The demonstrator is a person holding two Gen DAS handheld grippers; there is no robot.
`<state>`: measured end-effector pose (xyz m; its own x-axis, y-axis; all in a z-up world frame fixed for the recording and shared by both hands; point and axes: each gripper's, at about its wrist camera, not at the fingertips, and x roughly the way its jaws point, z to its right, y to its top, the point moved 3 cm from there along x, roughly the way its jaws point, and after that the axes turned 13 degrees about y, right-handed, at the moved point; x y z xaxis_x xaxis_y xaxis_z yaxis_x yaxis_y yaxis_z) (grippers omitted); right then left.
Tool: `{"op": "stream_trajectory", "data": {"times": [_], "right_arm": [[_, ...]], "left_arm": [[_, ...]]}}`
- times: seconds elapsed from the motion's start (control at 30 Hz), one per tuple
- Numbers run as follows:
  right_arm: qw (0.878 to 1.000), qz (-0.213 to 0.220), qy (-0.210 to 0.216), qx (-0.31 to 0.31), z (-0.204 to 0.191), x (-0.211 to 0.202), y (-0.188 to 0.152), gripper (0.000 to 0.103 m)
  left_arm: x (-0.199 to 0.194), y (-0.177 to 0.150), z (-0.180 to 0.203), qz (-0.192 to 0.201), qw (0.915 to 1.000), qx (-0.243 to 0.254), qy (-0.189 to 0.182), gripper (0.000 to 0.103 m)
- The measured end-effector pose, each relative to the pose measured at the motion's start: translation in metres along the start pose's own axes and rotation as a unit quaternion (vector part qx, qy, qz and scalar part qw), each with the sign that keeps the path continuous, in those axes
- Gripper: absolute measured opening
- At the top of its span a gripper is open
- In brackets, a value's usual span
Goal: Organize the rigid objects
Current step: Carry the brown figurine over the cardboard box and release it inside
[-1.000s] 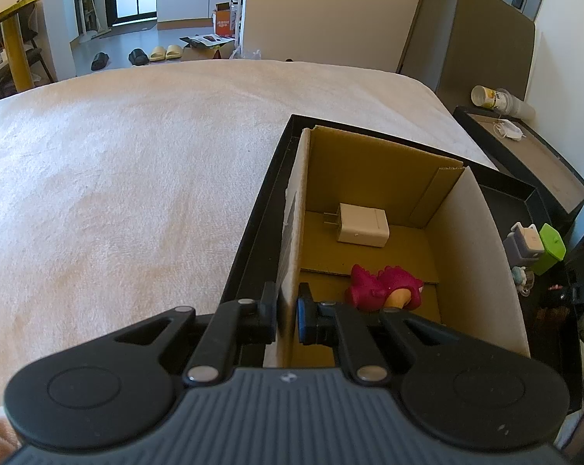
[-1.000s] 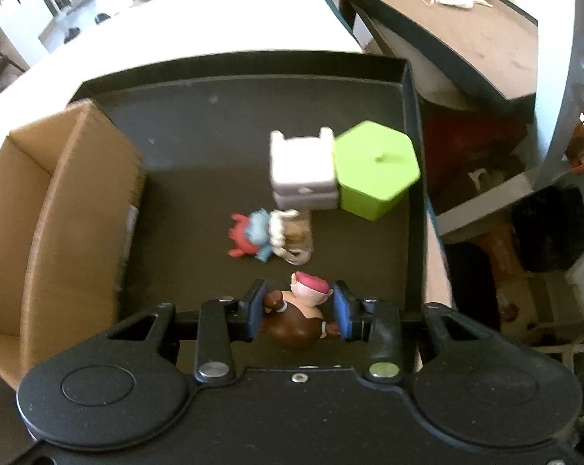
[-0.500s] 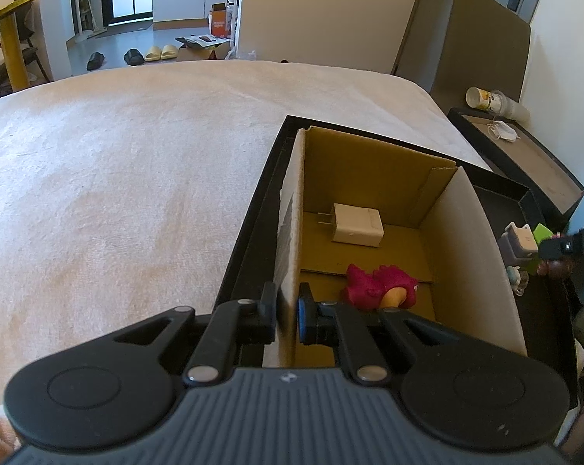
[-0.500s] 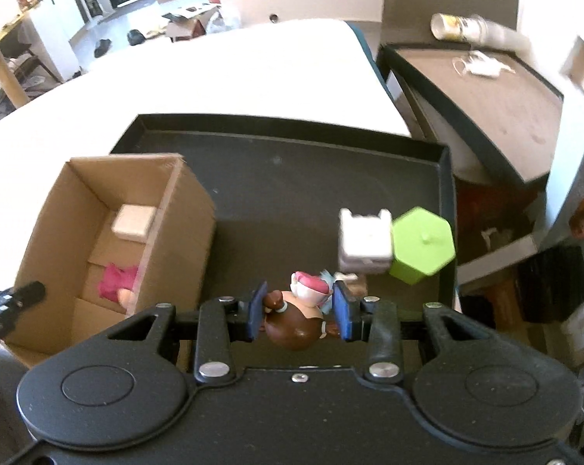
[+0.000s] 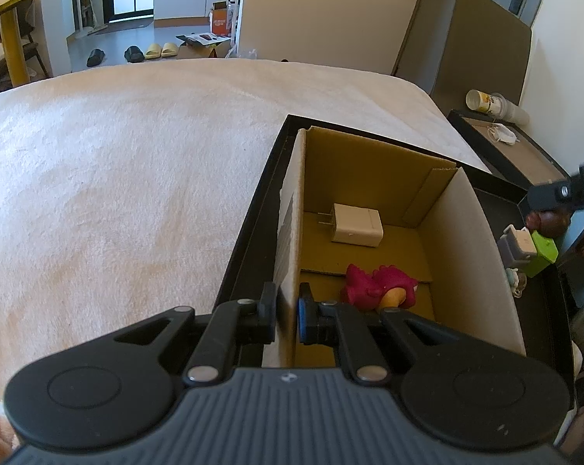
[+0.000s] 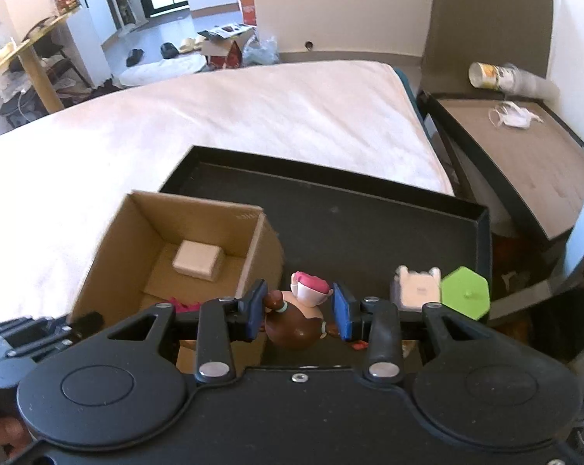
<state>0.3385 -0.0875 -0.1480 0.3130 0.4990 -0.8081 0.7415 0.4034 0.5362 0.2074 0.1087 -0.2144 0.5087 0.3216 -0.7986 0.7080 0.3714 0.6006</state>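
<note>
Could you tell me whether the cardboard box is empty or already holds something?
Not empty: the cardboard box holds a white charger and a pink toy on its floor.

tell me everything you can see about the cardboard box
The cardboard box is plain brown corrugated board, open-topped and upright, at the left end of the black tray. Inside lie a white charger near the far wall and a pink toy nearer. The left gripper is shut on its left wall. The right gripper holds a brown figurine beside the box.

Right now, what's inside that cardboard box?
Inside the cardboard box: a white charger and a pink toy, partly hidden behind the left gripper.
</note>
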Motion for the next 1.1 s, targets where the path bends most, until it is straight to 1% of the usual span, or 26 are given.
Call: {"op": "stream_trajectory", "data": {"times": [0.2,0.53,0.7,0.9,0.97,1.03,1.1], "right_arm": [[1.000,0.006,0.016,-0.015,-0.017,0.001,0.008,0.036],[0.998,-0.015,0.035,-0.040,-0.045,0.025,0.008,0.036],[0.998,-0.031,0.034,-0.046,-0.053,0.043,0.004,0.036],[0.997,-0.045,0.020,-0.056,-0.056,0.059,-0.003,0.036],[0.997,-0.043,0.014,-0.054,-0.055,0.063,-0.004,0.037],[0.998,-0.026,0.006,-0.059,-0.055,0.062,-0.003,0.038],[0.997,-0.010,0.002,-0.070,-0.058,0.054,-0.002,0.043]], "left_arm": [[0.000,-0.001,-0.002,-0.001,1.0000,-0.003,-0.005,0.010],[0.000,-0.001,-0.005,0.000,0.9999,-0.011,-0.013,0.010],[0.001,-0.001,-0.007,0.001,0.9997,-0.018,-0.019,0.011],[0.001,-0.002,-0.008,0.001,0.9996,-0.019,-0.023,0.011],[0.001,-0.001,-0.008,0.001,0.9995,-0.018,-0.024,0.011],[0.001,-0.001,-0.008,0.001,0.9996,-0.017,-0.024,0.011],[0.001,-0.002,-0.007,0.002,0.9996,-0.016,-0.023,0.011]]}}
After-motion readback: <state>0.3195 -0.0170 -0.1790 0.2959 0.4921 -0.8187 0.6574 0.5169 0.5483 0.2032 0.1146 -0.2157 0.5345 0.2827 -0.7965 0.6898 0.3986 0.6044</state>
